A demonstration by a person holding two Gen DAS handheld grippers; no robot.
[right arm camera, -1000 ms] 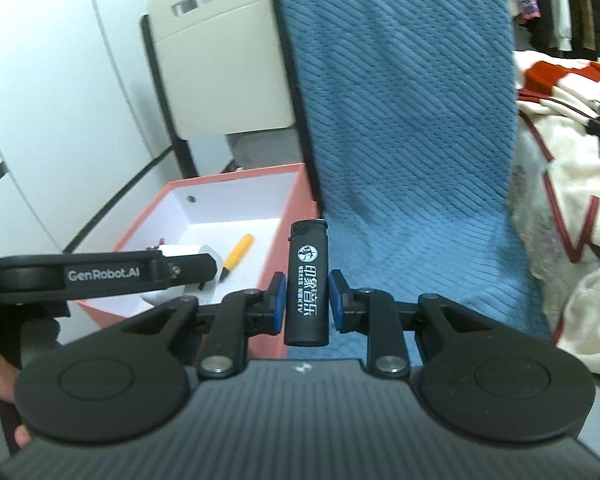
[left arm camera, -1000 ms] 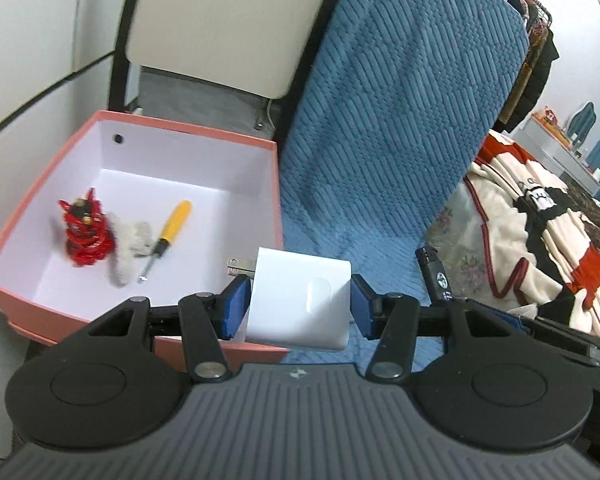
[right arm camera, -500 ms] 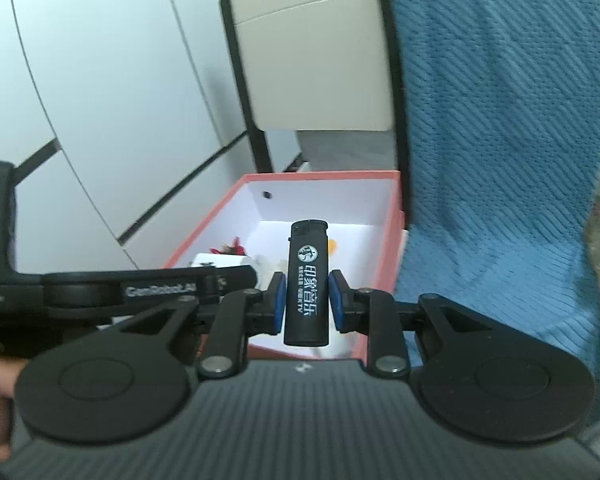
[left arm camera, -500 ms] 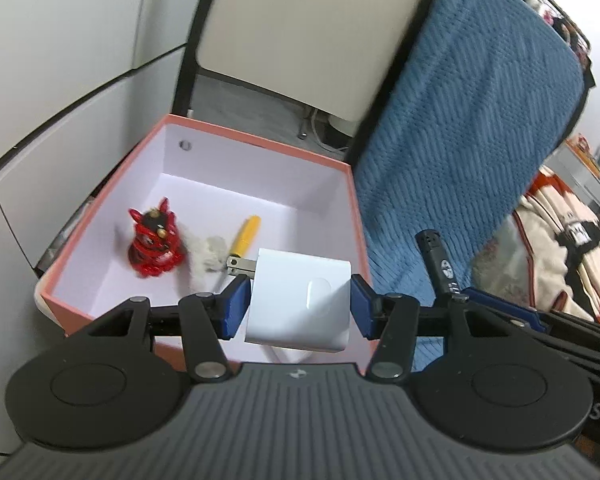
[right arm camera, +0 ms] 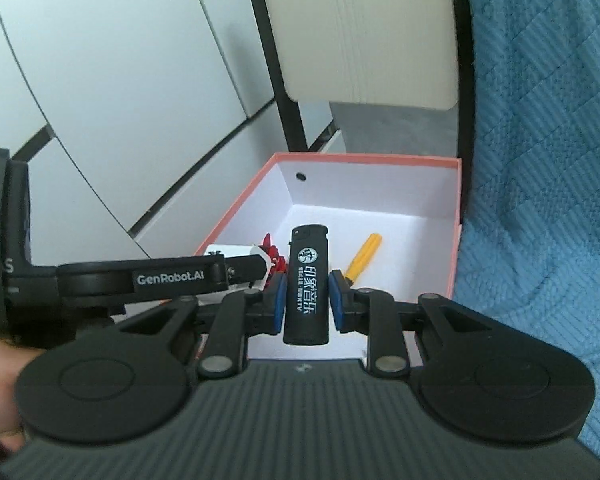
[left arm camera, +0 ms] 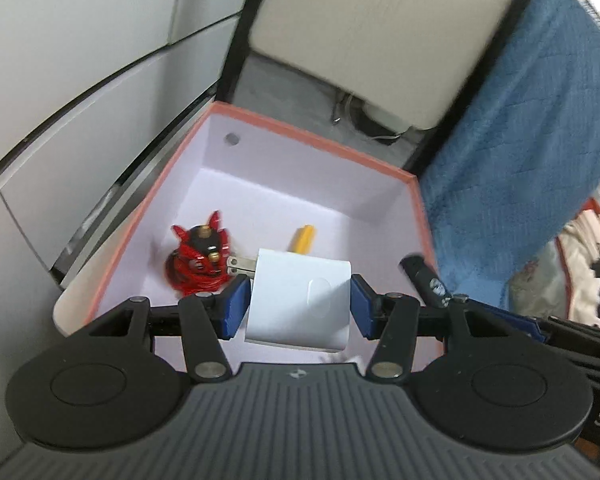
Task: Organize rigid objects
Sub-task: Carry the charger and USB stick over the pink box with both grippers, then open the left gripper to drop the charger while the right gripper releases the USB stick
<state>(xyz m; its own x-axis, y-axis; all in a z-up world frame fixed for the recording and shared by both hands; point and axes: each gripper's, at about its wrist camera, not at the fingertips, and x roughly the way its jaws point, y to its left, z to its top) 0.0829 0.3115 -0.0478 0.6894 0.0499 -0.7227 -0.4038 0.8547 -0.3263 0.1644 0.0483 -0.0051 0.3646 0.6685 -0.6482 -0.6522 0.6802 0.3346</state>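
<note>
The left tongs (left arm camera: pixel 298 306) are clamped on a white plastic plug-in charger block (left arm camera: pixel 299 304), their blue pads pressed to its two sides. The block's two metal prongs stick out toward ten o'clock. It hangs over the near part of the open cardboard box with a salmon-pink outside and white inside (left arm camera: pixel 312 148), above the box floor rather than resting on it.

The right tongs (right arm camera: pixel 306 302) are closed on a black plastic cigarette lighter with white printed lettering (right arm camera: pixel 306 288), held upright with its cap end at twelve o'clock. It too sits above the near edge of the same box. From the left camera the lighter shows at three o'clock of the charger, just off the box's right wall.

On the box floor lies a small red figurine with horns and gold studs (left arm camera: pixel 200 260), at nine o'clock of the charger and partly behind its prongs. A yellow-handled small screwdriver (right arm camera: pixel 362 258) lies on the floor at one o'clock of the lighter; from the left camera only its yellow end peeks out above the charger. A round dark hole marks the box's far wall.

A blue quilted blanket (right arm camera: pixel 540 160) hangs just beside the box's right wall. Behind the box stands a beige panel in a black frame (left arm camera: pixel 380 32), and white cabinet fronts (right arm camera: pixel 120 80) run along the left. A person's hand (right arm camera: pixel 0 384) grips the left tool at the lower left edge of the right camera's view.
</note>
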